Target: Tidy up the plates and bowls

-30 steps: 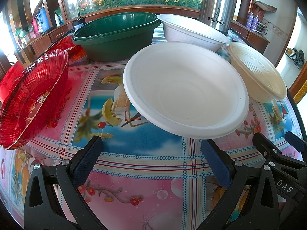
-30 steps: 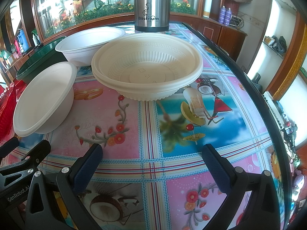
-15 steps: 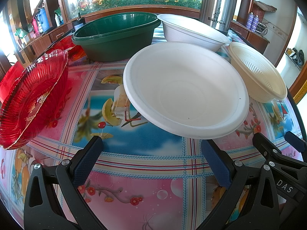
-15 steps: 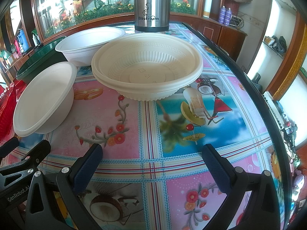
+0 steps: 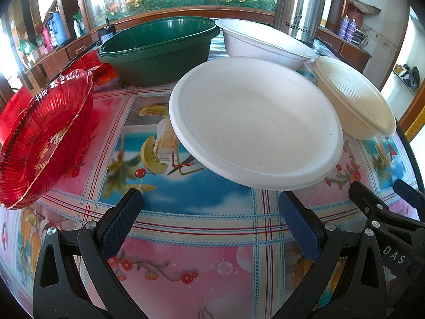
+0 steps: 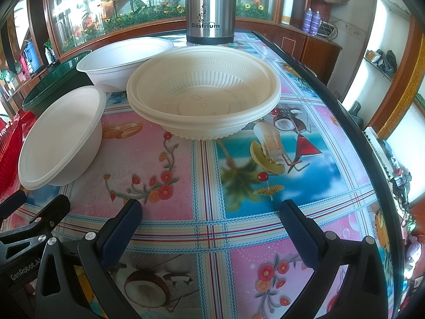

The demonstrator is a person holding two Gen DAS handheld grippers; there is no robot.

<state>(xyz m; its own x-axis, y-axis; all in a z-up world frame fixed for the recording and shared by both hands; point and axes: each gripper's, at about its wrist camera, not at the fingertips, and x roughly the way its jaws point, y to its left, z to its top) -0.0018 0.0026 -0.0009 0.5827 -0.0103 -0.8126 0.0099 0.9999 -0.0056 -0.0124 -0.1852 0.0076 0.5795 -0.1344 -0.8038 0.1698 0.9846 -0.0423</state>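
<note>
The left gripper (image 5: 207, 220) hangs released, jaws spread wide and empty, just short of the near rim of the plain white disposable foam bowl (image 5: 255, 125) on the glossy printed worktop (image 5: 186, 260); the right gripper (image 6: 209, 226) is equally spread and holds nothing, with the cream ribbed plastic bowl with a key-pattern rim (image 6: 204, 90) a little farther ahead. Both bowls look light, so a nudge from a fingertip could skate them across the slick cover instead of seating the rim between the pads. A foam rim may also crease under a hard pinch. To the left, the red ribbed glass-like plate (image 5: 45, 138) lies near the edge, and a careless sweep might clip it. The dark green plastic basin (image 5: 159, 50) and second white foam bowl (image 5: 263, 42) crowd behind.
</note>
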